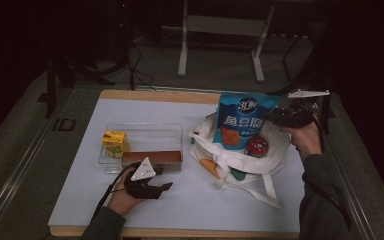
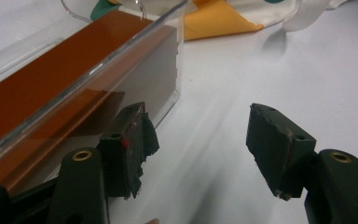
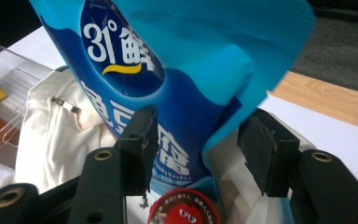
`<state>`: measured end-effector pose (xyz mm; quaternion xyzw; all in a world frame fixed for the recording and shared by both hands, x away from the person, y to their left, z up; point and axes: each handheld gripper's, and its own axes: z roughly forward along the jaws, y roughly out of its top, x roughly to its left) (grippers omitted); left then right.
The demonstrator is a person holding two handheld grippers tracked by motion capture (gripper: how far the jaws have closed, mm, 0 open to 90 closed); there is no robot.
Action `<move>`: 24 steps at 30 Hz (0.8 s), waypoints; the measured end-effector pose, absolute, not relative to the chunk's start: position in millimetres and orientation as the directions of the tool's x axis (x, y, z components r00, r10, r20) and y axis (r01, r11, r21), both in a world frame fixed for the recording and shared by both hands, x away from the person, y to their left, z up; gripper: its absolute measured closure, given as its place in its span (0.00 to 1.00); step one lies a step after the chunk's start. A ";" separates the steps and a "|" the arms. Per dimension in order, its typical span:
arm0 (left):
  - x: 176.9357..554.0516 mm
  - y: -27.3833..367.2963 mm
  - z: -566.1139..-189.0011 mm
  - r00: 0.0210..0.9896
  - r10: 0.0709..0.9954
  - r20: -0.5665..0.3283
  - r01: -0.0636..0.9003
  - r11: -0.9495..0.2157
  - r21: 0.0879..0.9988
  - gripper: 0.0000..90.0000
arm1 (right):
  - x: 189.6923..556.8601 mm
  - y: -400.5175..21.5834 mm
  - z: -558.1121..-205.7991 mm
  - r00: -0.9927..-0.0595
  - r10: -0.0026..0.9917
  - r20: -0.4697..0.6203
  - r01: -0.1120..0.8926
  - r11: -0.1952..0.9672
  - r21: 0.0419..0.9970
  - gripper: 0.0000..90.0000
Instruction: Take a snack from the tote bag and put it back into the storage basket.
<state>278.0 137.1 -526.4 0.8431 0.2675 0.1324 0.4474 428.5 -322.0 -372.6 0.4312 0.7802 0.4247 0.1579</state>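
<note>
The right gripper [image 1: 279,116] is up at the blue snack pouch [image 1: 242,121], which stands propped in the mouth of the white tote bag [image 1: 275,155] at the right of the table, with a small red round tin [image 1: 256,146] lying just in front of it. In the right gripper view the jaws stand apart with the pouch's [image 3: 177,79] creased edge between them, and I can't see either pad pressing on it. If the pouch is meant to stay in the bag, that hand should draw straight back so the film doesn't snag and tip it. The left gripper [image 1: 156,188] sits low on the white table cover [image 1: 190,200], jaws wide and empty (nothing between them), just beside the clear plastic box [image 2: 135,60] holding a brown carton [image 2: 51,79] and a yellow drink box [image 1: 115,142].
</note>
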 end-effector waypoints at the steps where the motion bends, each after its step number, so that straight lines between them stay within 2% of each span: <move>1: 278.2 136.8 -527.6 0.822 0.569 -0.018 0.335 -0.458 0.823 0.43 | 429.8 -320.7 -372.8 -0.577 0.808 0.120 0.539 0.267 0.799 0.52; 15: 277.4 130.4 -535.9 0.833 0.553 -0.024 0.336 -0.470 0.816 0.43 | 444.8 -314.0 -378.5 -0.592 0.789 0.162 0.535 0.235 0.811 0.51; 24: 278.7 131.9 -539.0 0.835 0.547 -0.057 0.351 -0.450 0.821 0.43 | 447.7 -310.2 -381.3 -0.614 0.768 0.182 0.522 0.222 0.823 0.54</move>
